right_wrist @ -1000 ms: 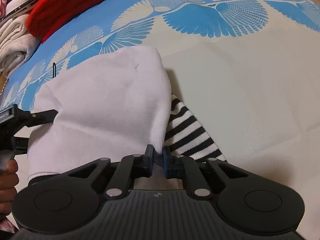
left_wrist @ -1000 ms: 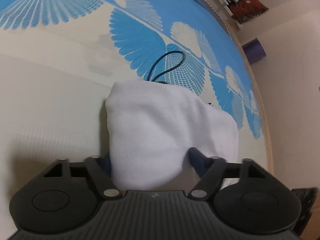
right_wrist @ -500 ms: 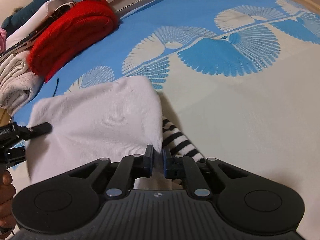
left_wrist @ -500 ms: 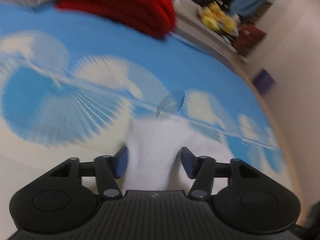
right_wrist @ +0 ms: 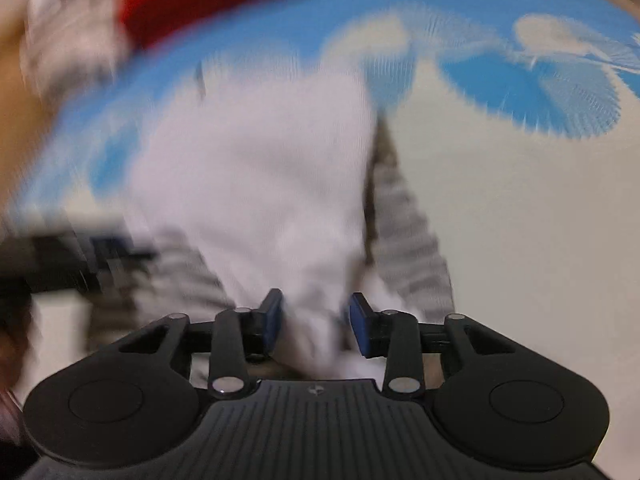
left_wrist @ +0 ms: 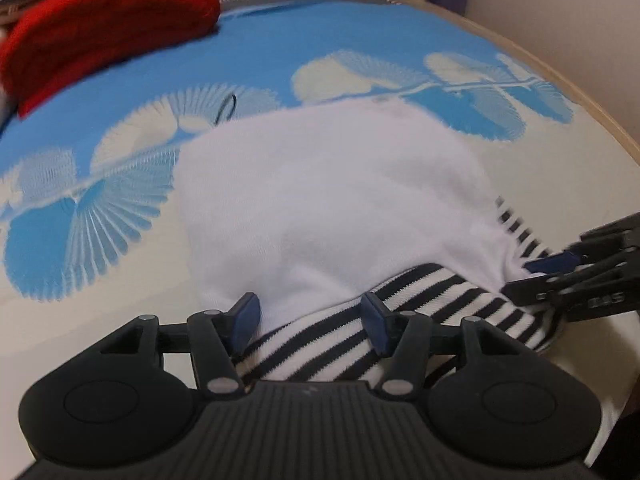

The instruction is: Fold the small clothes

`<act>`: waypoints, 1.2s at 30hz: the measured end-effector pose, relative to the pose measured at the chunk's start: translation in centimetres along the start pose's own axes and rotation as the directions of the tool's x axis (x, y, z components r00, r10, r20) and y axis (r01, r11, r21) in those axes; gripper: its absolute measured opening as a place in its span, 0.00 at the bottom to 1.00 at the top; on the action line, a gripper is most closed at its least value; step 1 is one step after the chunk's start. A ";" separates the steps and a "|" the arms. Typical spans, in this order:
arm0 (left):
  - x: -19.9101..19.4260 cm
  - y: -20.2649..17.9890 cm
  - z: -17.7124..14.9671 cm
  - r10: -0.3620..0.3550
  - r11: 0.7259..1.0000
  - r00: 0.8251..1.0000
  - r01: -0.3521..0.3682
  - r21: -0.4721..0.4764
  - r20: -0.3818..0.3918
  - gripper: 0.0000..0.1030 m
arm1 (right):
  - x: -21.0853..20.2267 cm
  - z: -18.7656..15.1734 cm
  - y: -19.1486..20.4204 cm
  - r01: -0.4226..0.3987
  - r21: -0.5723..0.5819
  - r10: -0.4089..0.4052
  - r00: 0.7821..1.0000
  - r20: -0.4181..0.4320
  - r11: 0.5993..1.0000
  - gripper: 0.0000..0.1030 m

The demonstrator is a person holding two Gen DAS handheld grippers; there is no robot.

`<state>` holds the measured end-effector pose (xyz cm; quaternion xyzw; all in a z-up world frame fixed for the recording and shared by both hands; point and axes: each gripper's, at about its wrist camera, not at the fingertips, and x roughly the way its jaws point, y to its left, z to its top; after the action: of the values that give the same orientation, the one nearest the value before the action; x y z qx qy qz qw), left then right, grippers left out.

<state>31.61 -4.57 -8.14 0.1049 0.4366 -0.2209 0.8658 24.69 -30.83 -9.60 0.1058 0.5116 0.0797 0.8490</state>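
A small garment lies folded on the bed, its white part (left_wrist: 336,184) on top and its black-and-white striped part (left_wrist: 408,320) at the near edge. My left gripper (left_wrist: 308,320) is open, its fingers either side of the near hem. My right gripper (right_wrist: 316,324) is open over the white cloth (right_wrist: 264,184); that view is blurred. The right gripper also shows in the left wrist view (left_wrist: 560,268) at the garment's right corner.
The blue and cream patterned bedcover (left_wrist: 100,208) lies under everything. A red knit garment (left_wrist: 104,28) sits at the far left, and pale folded clothes (right_wrist: 68,28) beside it. A thin black cord (left_wrist: 226,108) lies just behind the white cloth. The bed's edge (left_wrist: 560,84) runs along the right.
The right gripper has opened and let go of the cloth. The left gripper has swung round to the near striped hem, still open. The garment now lies flatter on the bed.
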 end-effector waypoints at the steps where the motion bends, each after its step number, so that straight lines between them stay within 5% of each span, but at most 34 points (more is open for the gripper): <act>1: -0.9 0.5 0.5 -0.014 0.999 1.000 0.014 -0.050 0.000 0.61 | 0.0 -0.1 -0.1 0.017 -0.016 -0.017 1.000 0.002 1.000 0.43; 4: -3.9 2.9 -0.2 -0.063 0.973 0.998 0.061 -0.221 0.000 0.62 | -1.3 0.2 -1.0 0.002 0.060 -0.004 0.999 0.032 0.998 0.45; 8: -5.3 3.0 -2.7 -0.105 0.959 0.991 0.080 -0.273 -0.077 0.59 | -1.8 -0.1 -1.8 -0.007 0.048 0.006 1.000 0.022 0.999 0.42; 11: -1.4 1.6 -5.3 -0.070 0.977 0.955 0.008 -0.212 -0.287 0.49 | -1.3 0.0 -1.4 -0.076 0.049 0.077 0.997 -0.004 0.996 0.10; 13: -1.3 0.4 -5.0 -0.032 0.994 0.962 0.002 -0.111 -0.270 0.49 | -1.5 0.1 -0.9 -0.069 0.046 0.069 0.998 0.005 0.997 0.08; 18: -3.6 1.2 -4.5 -0.059 0.984 0.974 0.020 -0.179 -0.219 0.49 | -2.4 0.3 -2.1 -0.055 0.134 0.052 0.998 0.027 0.990 0.07; 24: -5.5 1.4 -3.1 -0.006 0.978 0.998 -0.009 -0.210 -0.070 0.51 | -3.6 0.0 -0.3 0.018 -0.001 -0.018 0.998 0.061 1.000 0.12; 25: -4.3 1.4 -3.1 0.008 0.979 0.996 -0.026 -0.204 -0.087 0.52 | -3.8 0.1 -0.5 0.017 0.009 -0.018 0.998 0.065 1.000 0.12; 27: -1.5 1.6 -3.7 0.045 0.983 0.984 -0.074 -0.168 -0.174 0.66 | -3.4 -0.1 -0.9 0.009 0.021 -0.010 0.999 0.042 1.000 0.28; 30: -2.0 1.2 -3.4 0.069 0.978 0.984 -0.099 -0.181 -0.166 0.69 | -1.7 -1.2 -0.6 0.069 -0.050 -0.072 0.997 -0.040 0.996 0.42; 32: -3.8 1.1 -3.1 0.086 0.972 0.987 -0.113 -0.207 -0.133 0.70 | -2.3 -1.4 -0.3 0.107 -0.083 -0.108 0.994 -0.004 0.991 0.45; 36: -8.3 -0.1 -3.2 0.113 0.967 0.992 -0.122 -0.224 -0.054 0.81 | -6.4 -1.2 -0.9 0.139 0.027 -0.142 0.981 0.131 0.990 0.46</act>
<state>24.97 -1.04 -3.41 0.0357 0.4693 -0.1157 0.8747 20.66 -33.11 -4.97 0.0822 0.4611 0.0076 0.8835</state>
